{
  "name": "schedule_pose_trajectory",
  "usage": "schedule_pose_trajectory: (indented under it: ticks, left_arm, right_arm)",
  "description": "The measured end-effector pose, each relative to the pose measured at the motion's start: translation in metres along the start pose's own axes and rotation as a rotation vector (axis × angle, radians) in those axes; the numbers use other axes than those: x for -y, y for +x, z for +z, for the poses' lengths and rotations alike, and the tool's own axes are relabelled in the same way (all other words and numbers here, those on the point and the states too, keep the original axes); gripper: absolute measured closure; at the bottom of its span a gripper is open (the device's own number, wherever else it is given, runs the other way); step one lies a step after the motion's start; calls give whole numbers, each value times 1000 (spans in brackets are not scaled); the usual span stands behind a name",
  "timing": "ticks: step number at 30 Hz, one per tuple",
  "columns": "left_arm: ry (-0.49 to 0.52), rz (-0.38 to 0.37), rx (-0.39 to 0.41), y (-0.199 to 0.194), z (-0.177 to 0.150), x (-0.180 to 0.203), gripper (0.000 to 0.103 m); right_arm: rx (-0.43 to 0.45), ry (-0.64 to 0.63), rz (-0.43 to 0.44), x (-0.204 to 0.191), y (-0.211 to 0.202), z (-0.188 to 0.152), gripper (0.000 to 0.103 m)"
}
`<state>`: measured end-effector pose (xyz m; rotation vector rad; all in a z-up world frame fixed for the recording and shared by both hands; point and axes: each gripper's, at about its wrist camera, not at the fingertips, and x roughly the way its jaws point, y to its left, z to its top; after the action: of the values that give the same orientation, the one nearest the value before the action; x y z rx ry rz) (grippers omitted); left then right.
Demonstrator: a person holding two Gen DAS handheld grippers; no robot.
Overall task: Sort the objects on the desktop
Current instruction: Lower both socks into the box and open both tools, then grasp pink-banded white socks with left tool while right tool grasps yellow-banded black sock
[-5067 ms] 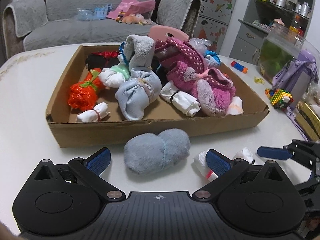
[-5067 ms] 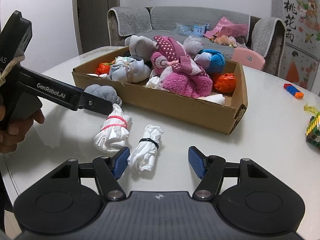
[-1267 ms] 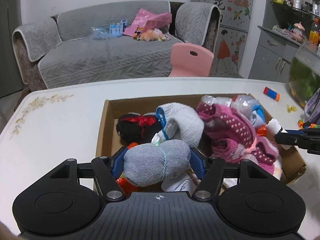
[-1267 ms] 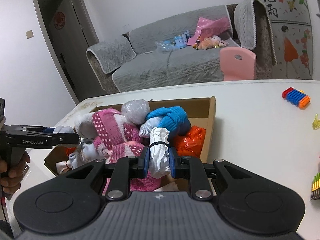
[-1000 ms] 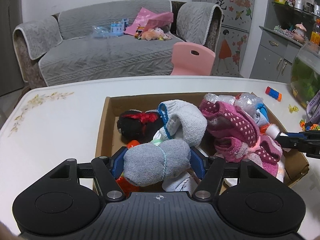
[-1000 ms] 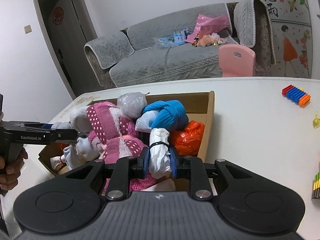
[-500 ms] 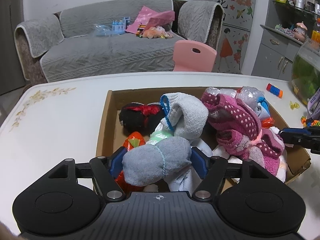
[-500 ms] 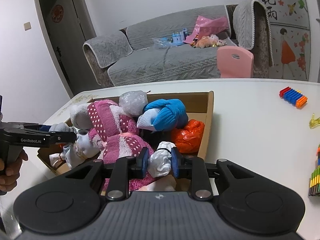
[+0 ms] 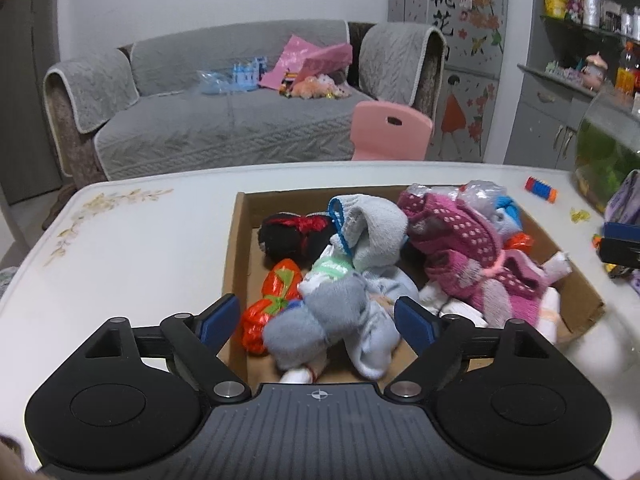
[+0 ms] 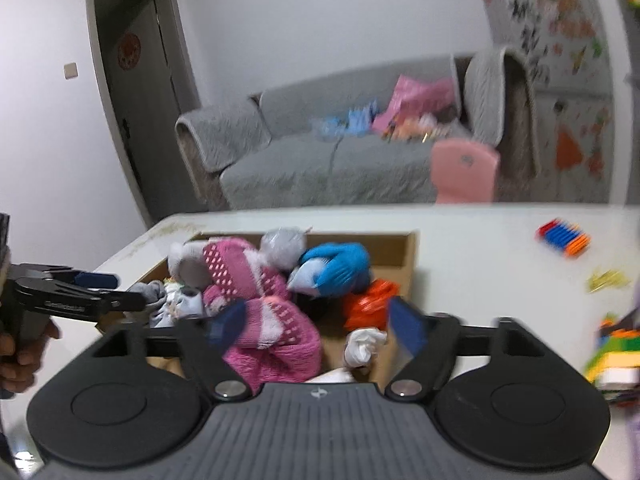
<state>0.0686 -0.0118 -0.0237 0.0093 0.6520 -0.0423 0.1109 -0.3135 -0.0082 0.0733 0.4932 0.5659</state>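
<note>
Table [image 9: 132, 248]: white, floral print at one corner; carries all below.

Box [image 9: 236, 256]: open cardboard tray, mid-table, filled with rolled socks.

Left gripper [image 9: 318, 320]: above the box's near edge, jaws spread wide, holding nothing.

Right gripper [image 10: 316, 326]: above the box's right end, jaws spread wide, holding nothing; view blurred.

Pink socks [image 9: 460, 248]: dotted bundle, right half of box.

Grey roll [image 9: 316, 320]: in the box at its near edge, lying on the pale blue socks [image 9: 376, 324], between the left gripper's fingers but touching neither.

Black roll [image 9: 292, 236]: red tie, far left of box.

Orange roll [image 9: 272, 304]: left side of box, just beside the grey roll.

White roll [image 10: 362, 346]: in the box's near right corner, beside the pink socks.
</note>
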Motion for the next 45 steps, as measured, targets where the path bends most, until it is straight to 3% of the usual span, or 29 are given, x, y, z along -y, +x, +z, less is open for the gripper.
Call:
schedule_pose_trajectory:
  ticks: [1, 3, 9, 13, 16, 18, 27, 41, 45]
  left_arm:
    - [1, -5, 11, -8, -4, 0, 15]
    - [3, -17, 26, -22, -12, 1, 14]
    - [45, -46, 49, -52, -34, 16, 13]
    - [65, -54, 41, -57, -41, 26, 12]
    - [58, -59, 36, -59, -47, 30, 12]
    - [46, -64, 28, -58, -52, 32, 12]
    - [59, -63, 5, -68, -69, 38, 12]
    - [62, 87, -15, -82, -62, 22, 12]
    - [51, 89, -8, -79, -61, 14, 12]
  right_arm:
    - [21, -19, -34, 0, -8, -4, 3]
    - [44, -63, -117, 5, -21, -17, 3]
    - [-68, -65, -241, 43, -15, -59, 3]
    - [-97, 14, -244, 57, -5, -60, 1]
    - [-179, 9, -217, 56, 15, -56, 0]
    - [-216, -71, -269, 46, 27, -55, 1]
    - [-216, -69, -255, 47, 30, -53, 0]
    - [-215, -69, -256, 46, 30, -53, 0]
    - [-215, -69, -256, 46, 30, -53, 0]
